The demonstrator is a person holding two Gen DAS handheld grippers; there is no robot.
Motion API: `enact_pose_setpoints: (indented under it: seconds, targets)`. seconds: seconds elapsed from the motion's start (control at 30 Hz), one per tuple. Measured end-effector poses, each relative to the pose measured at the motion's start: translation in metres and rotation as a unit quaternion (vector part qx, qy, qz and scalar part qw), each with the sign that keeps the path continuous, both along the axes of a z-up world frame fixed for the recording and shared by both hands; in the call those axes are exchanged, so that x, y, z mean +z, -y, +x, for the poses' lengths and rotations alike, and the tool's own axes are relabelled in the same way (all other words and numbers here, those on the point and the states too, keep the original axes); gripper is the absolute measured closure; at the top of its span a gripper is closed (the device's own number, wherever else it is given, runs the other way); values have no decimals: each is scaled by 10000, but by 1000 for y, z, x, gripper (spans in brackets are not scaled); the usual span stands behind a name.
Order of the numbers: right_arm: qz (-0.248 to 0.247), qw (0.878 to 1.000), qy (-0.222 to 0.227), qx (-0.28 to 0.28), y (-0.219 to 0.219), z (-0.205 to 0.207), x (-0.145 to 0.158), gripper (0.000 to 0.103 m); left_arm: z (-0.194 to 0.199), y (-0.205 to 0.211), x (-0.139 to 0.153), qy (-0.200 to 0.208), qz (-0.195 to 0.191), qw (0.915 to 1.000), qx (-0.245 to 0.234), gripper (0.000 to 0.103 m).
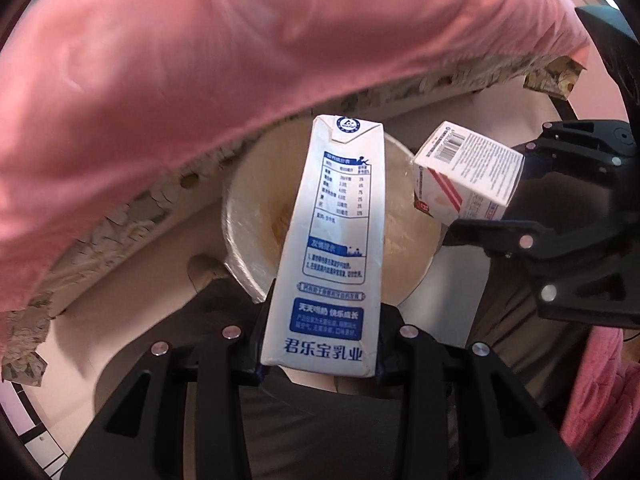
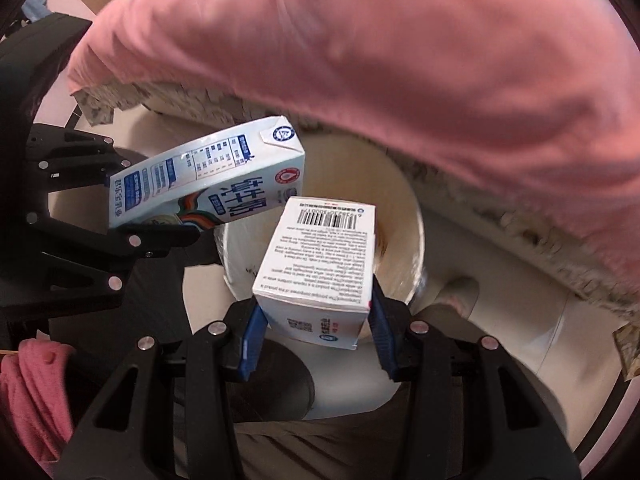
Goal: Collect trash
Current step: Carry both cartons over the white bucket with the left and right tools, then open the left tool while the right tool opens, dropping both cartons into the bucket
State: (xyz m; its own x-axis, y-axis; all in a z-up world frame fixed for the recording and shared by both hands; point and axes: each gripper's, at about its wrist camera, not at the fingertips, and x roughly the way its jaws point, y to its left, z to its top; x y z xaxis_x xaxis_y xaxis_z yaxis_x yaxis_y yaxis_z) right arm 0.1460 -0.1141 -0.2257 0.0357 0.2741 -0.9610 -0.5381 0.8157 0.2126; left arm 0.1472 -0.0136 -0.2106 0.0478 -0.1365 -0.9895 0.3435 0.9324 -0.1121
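Observation:
My left gripper is shut on a tall white and blue milk carton and holds it above a round white bin. The carton also shows in the right wrist view. My right gripper is shut on a small white box with a barcode, held over the same bin. The box also shows in the left wrist view, to the right of the carton.
A pink quilt hangs over a bed edge with a beige patterned mattress side just behind the bin. The quilt fills the top of the right wrist view. Pale floor lies around the bin.

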Motion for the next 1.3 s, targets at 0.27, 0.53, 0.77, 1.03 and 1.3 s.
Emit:
enact_pose_setpoints:
  seconds: [0.27,0.53,0.77,1.03,1.3]
  targets:
    - [-169,9982,-566,-53,-1,14,-53,56,8,4,-55,-558,-49,9983,187,64]
    - [-361,9936,-1060,-168,-9,28,-105,55,25,4,-98,-939,-23,9946,451,64]
    - [-493,9878,-1452,-283,-17,39,-141,55,38,1,-137,-1361,43,9887,626,64]
    - [-720,9856,-1526,-143,-29,42,-170,55,51,5,-168,-1636,-21,9831,819,63]
    - [-836,9840,-1576,29,-43,40,-182,55,60,16,-190,-1774,16,9798,920,63]
